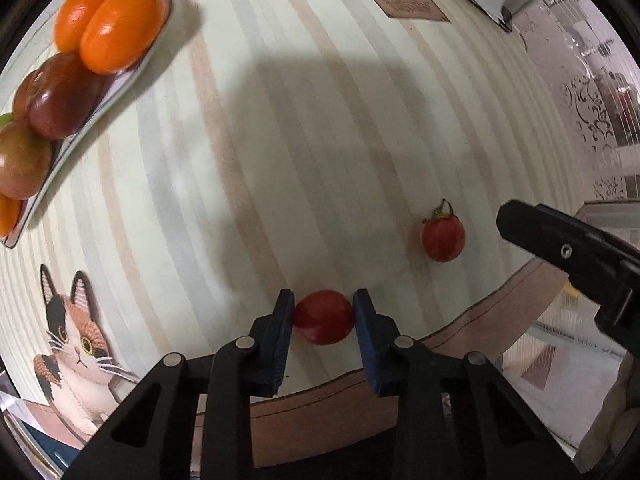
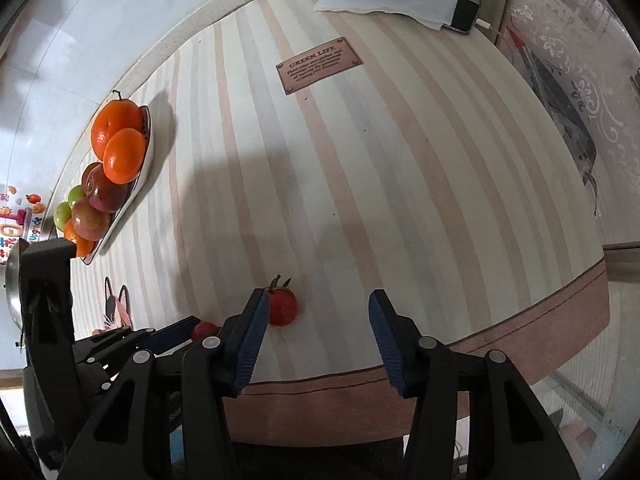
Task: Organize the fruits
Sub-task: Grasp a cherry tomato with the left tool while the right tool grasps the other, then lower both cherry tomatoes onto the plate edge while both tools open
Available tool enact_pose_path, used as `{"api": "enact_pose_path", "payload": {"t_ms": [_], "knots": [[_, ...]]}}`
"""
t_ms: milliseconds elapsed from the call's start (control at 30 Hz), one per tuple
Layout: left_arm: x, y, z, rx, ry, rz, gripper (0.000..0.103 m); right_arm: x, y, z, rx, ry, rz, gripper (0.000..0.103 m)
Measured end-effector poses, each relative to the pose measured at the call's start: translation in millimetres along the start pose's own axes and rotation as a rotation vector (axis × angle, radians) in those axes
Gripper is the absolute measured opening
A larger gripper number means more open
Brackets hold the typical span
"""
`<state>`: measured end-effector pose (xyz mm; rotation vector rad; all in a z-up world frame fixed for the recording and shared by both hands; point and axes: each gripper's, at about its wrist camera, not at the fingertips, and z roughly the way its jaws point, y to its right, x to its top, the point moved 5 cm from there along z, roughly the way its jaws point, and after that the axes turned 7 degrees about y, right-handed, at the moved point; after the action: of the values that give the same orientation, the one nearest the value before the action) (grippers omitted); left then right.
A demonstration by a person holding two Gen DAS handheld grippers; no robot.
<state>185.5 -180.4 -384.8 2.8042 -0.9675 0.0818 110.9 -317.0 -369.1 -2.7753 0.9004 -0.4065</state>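
My left gripper [image 1: 324,312] is shut on a small red tomato [image 1: 323,317] near the table's front edge; that tomato also shows in the right wrist view [image 2: 204,330]. A second red tomato with a green stem [image 1: 443,236] lies on the striped tablecloth to its right. In the right wrist view this stemmed tomato [image 2: 282,306] sits just past the left finger [image 2: 252,332] of my right gripper [image 2: 318,312], which is open and empty. A white plate [image 1: 100,108] at the far left holds oranges [image 1: 120,28] and apples [image 1: 60,100].
The plate of fruit also shows in the right wrist view [image 2: 136,188]. A brown label [image 2: 318,65] is printed on the cloth. A white cloth over a phone [image 2: 464,14] lies at the far edge. A cat picture [image 1: 76,344] is at the front left.
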Motion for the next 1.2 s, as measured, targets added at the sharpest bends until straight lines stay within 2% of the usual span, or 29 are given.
{"api": "enact_pose_path", "payload": {"t_ms": [233,333,433,467,500,667,700,867,1067,1200], "knots": [[8.5,-55.0,-18.0,0.017,0.033,-0.117,0.027,-6.4,-19.6,16.0,0.014,-0.038,-0.054,0.054],[11.5,-73.1,-19.0,0.024,0.034,-0.159,0.027,-11.7,-24.5,29.6,0.015,-0.07,-0.065,0.051],[12.4,-84.1,-20.9,0.022,0.038,-0.193,0.027,-18.1,-31.6,42.8,0.017,-0.104,-0.09,0.04],[9.0,-86.1,-22.9,0.019,0.041,-0.201,0.027,-18.0,-34.2,42.8,0.005,-0.09,-0.11,0.038],[9.8,-88.1,-24.4,0.015,0.043,-0.207,0.027,-18.2,-36.8,42.9,-0.007,-0.083,-0.133,0.03],[8.1,-103.4,-41.8,0.001,0.073,-0.225,0.027,-16.0,-51.3,39.4,-0.021,-0.06,-0.19,0.028],[-5.7,-95.2,-47.2,-0.004,0.082,-0.23,0.027,-13.8,-53.7,37.0,-0.014,-0.054,-0.193,0.028],[-8.6,-108.8,-78.9,-0.037,0.14,-0.281,0.027,2.0,-79.7,17.7,0.044,-0.006,-0.217,0.028],[-3.5,-155.7,-126.6,-0.03,0.238,-0.371,0.027,22.8,-142.4,1.7,0.154,0.033,-0.299,0.028],[3.3,-192.0,-130.2,-0.006,0.258,-0.431,0.027,33.0,-191.8,10.2,0.211,0.04,-0.375,0.028]]}}
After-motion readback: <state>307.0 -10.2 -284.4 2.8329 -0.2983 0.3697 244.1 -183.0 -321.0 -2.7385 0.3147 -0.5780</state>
